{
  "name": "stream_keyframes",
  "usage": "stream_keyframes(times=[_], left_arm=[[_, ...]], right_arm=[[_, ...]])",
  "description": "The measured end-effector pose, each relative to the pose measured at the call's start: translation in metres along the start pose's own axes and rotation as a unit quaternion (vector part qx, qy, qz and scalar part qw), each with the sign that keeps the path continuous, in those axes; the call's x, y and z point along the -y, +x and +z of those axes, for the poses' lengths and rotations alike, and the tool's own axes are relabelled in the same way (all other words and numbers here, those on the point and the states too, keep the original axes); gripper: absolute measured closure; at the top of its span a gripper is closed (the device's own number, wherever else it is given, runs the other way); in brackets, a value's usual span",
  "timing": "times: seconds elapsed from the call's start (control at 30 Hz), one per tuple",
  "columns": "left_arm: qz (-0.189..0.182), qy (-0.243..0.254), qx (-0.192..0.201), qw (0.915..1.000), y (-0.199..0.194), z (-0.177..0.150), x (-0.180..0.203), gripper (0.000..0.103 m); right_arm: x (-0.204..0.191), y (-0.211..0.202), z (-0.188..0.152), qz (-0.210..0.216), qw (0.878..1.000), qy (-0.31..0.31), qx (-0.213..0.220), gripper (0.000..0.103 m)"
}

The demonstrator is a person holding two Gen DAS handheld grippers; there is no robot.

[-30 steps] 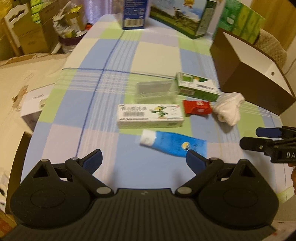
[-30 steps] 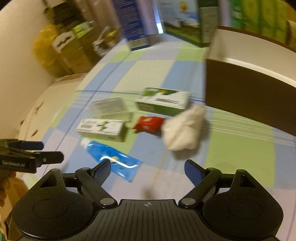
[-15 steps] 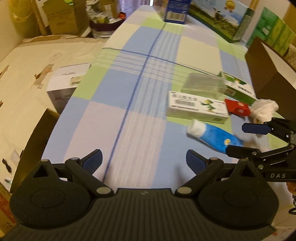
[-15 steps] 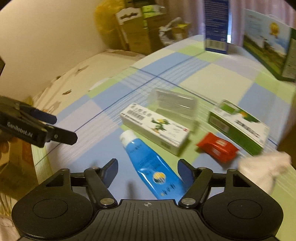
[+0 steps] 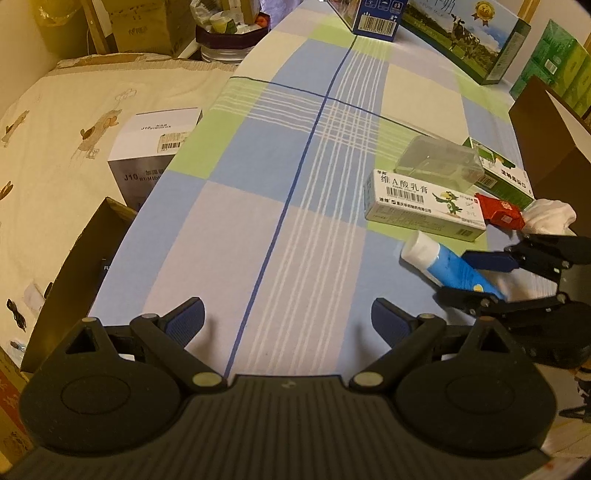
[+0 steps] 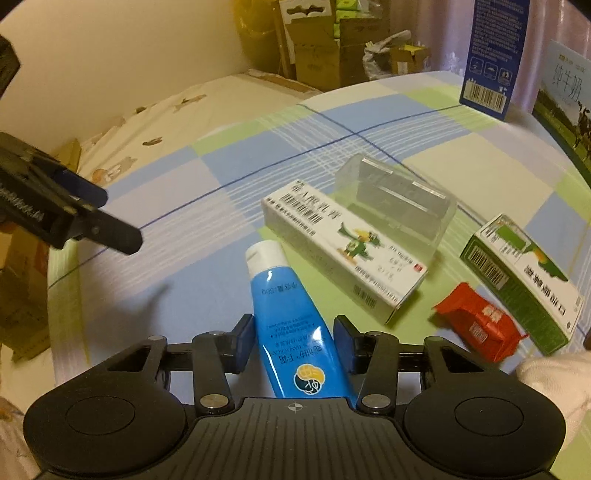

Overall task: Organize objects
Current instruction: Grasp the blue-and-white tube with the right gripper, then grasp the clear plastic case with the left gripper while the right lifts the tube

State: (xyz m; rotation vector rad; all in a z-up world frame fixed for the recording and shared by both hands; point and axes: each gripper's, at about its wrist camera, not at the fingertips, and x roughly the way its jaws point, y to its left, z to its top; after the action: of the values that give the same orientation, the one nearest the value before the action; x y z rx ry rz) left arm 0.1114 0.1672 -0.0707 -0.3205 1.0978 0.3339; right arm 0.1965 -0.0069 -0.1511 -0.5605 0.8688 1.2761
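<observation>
A blue tube with a white cap lies on the checked tablecloth; it also shows in the left wrist view. My right gripper is shut on the tube's lower half, one pad on each side. Beyond the tube are a white medicine box, a clear plastic case, a green box, a red packet and a white cloth. My left gripper hangs open over bare cloth, left of the tube, holding nothing.
A brown open box stands at the table's right side. A blue carton and a milk carton stand at the far end. Beside the table's left edge are a white appliance box and a cardboard box.
My right gripper swung left from the cloth, came down over the blue tube and narrowed its fingers onto it. My left gripper drifted left, away from the pile.
</observation>
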Motion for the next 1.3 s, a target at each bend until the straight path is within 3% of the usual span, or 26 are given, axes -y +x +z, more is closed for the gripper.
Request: stream_keyframes(times=[0.27, 0.53, 0.67, 0.93, 1.13, 1.3], left_arm=[[-0.013, 0.015, -0.003, 0.9998, 0.006, 0.002, 0.006, 0.008], [-0.026, 0.036, 0.002, 0.999, 0.008, 0.007, 0.02, 0.008], [-0.029, 0.042, 0.0, 0.9987, 0.01, 0.008, 0.023, 0.008], [-0.046, 0.089, 0.01, 0.9949, 0.015, 0.018, 0.043, 0.008], [-0.064, 0.155, 0.03, 0.9854, 0.024, 0.039, 0.069, 0.008], [-0.085, 0.23, 0.06, 0.9677, 0.031, 0.067, 0.095, 0.009]], right_arm=[[-0.018, -0.013, -0.018, 0.0, 1.0, -0.009, -0.019, 0.059], [-0.021, -0.001, -0.009, -0.019, 1.0, -0.019, -0.009, 0.058], [-0.022, -0.004, -0.012, -0.027, 0.999, -0.018, -0.009, 0.065], [0.009, -0.035, -0.035, -0.06, 0.996, 0.068, -0.003, 0.067], [0.044, -0.088, -0.063, -0.113, 0.978, 0.174, 0.023, 0.067], [0.071, -0.129, -0.091, -0.16, 0.95, 0.264, 0.04, 0.067]])
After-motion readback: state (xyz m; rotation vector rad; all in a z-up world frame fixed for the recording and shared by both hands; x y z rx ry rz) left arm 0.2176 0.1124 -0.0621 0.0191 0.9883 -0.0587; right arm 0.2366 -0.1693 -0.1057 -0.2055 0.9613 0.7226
